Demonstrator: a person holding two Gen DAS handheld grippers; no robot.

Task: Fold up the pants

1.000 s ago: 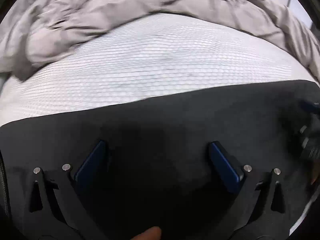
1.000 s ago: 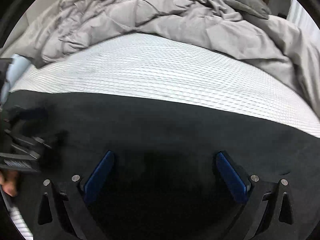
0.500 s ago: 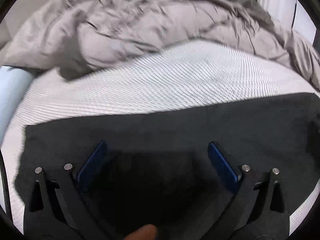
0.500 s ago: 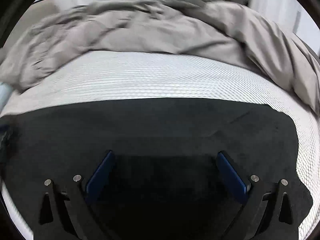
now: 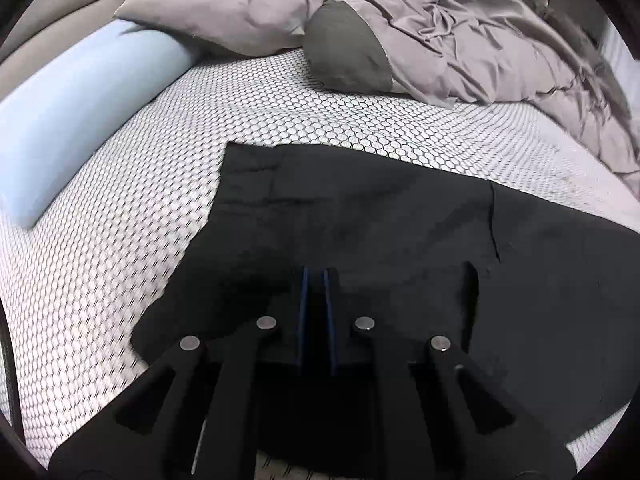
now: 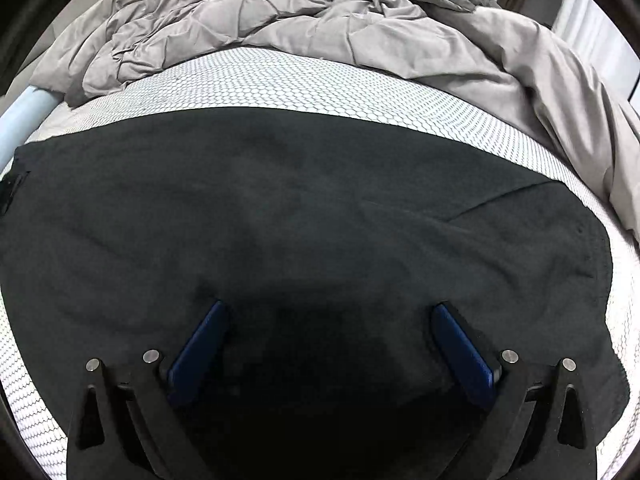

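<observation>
The left gripper (image 5: 316,276) has its jaws closing, the two blue pads almost together with only a thin dark slot between them. They sit low over the black pants (image 5: 400,232), near the garment's left end; whether a pinch of cloth lies in that slot cannot be told, since pads and fabric are equally dark there. Just beyond the tips, seams and a flap edge run across the cloth, and the left edge of the pants falls away in a stepped outline.

The right gripper (image 6: 328,320) stands released, its blue pads spread wide with nothing between them but the flat cloth below. The pants (image 6: 300,200) fill most of that view, laid out smooth, their far edge straight and their right end rounded.

The pants lie spread on the bed, on a white mattress cover (image 5: 120,220) printed with a small honeycomb pattern. Past the far edge of the garment a crumpled grey duvet (image 6: 280,20) is heaped across the bed, with a darker grey pillow (image 5: 348,56) poking out from under it. At the left a pale blue bolster (image 5: 80,108) lies along the mattress edge.
</observation>
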